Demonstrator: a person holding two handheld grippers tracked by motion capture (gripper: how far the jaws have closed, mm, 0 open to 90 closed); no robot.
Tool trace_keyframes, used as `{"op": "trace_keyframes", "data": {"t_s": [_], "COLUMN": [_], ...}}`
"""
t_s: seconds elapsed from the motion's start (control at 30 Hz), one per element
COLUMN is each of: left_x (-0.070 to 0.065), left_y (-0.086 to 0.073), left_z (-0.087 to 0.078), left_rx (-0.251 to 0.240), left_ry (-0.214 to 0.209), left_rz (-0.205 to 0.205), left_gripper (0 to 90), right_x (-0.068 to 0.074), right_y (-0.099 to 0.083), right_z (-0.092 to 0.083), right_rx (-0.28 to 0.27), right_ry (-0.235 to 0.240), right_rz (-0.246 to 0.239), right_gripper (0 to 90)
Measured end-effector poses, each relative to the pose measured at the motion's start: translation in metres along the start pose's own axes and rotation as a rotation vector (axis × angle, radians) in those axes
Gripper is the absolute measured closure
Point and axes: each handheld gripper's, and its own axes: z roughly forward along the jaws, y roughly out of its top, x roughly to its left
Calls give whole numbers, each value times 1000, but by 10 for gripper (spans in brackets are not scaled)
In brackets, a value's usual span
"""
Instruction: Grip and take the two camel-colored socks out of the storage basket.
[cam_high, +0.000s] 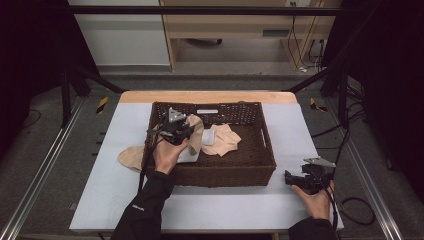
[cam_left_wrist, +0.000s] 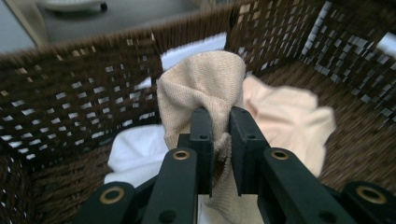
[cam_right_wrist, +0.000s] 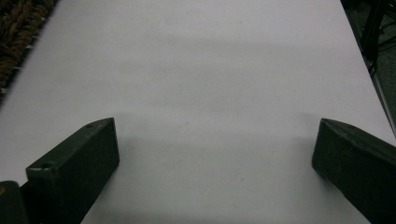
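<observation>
A dark woven basket (cam_high: 225, 175) stands on the white table top. Inside its left half, my left gripper (cam_high: 175, 126) is shut on a tan knitted sock (cam_high: 196, 134). In the left gripper view the two black jaws (cam_left_wrist: 219, 119) pinch a fold of that sock (cam_left_wrist: 201, 84), which bulges up above them. Beside it in the basket lie a peach cloth (cam_left_wrist: 285, 116) and a white cloth (cam_left_wrist: 135, 154). My right gripper (cam_high: 294, 178) rests on the table to the right of the basket, with its jaws (cam_right_wrist: 215, 154) wide open over bare table.
Another tan piece of cloth (cam_high: 130, 157) lies on the table against the basket's left wall. A corner of the basket (cam_right_wrist: 18, 28) shows at the upper left of the right gripper view. The table's right edge (cam_high: 330, 200) runs close to my right hand.
</observation>
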Motion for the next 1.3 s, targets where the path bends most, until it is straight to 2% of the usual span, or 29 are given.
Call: {"op": "trace_keyframes", "data": {"t_s": [0.13, 0.27, 0.37, 0.47, 0.53, 0.57, 0.63, 0.7, 0.73, 0.77, 0.87, 1.1, 1.3], "left_x": [2, 4, 4, 5, 6, 6, 6, 7, 7, 8, 14, 22, 39], "left_y": [7, 11, 14, 18, 19, 21, 22, 25, 25, 26, 28, 27, 20], "left_z": [-19, -37, -49, -68, -72, -81, -85, -98, -98, -104, -115, -140, -157], "left_rx": [-104, -178, -219, -278, -289, -311, -317, -349, -349, -368, -389, -433, -450], "left_ry": [-26, -34, -43, -47, -47, -35, -32, -19, -19, -8, 3, 39, 81], "left_rz": [-41, -59, -60, -57, -57, -44, -38, -31, -31, -32, -46, -47, -70], "left_gripper": [803, 803, 802, 802, 802, 802, 802, 802, 802, 802, 802, 802, 802], "right_x": [0, 0, 0, 0, 0, 0, 0, 0, 0, 0, 0, 0, 0], "right_y": [0, 0, 0, 0, 0, 0, 0, 0, 0, 0, 0, 0, 0], "right_z": [0, 0, 0, 0, 0, 0, 0, 0, 0, 0, 0, 0, 0], "right_rx": [0, 0, 0, 0, 0, 0, 0, 0, 0, 0, 0, 0, 0], "right_ry": [0, 0, 0, 0, 0, 0, 0, 0, 0, 0, 0, -1, -1], "right_rz": [0, 0, 0, 0, 0, -1, 0, -1, -1, -1, 0, -1, -1], "right_gripper": [10, 10, 10, 10, 10, 10, 9, 9, 9, 10, 10, 10, 10]}}
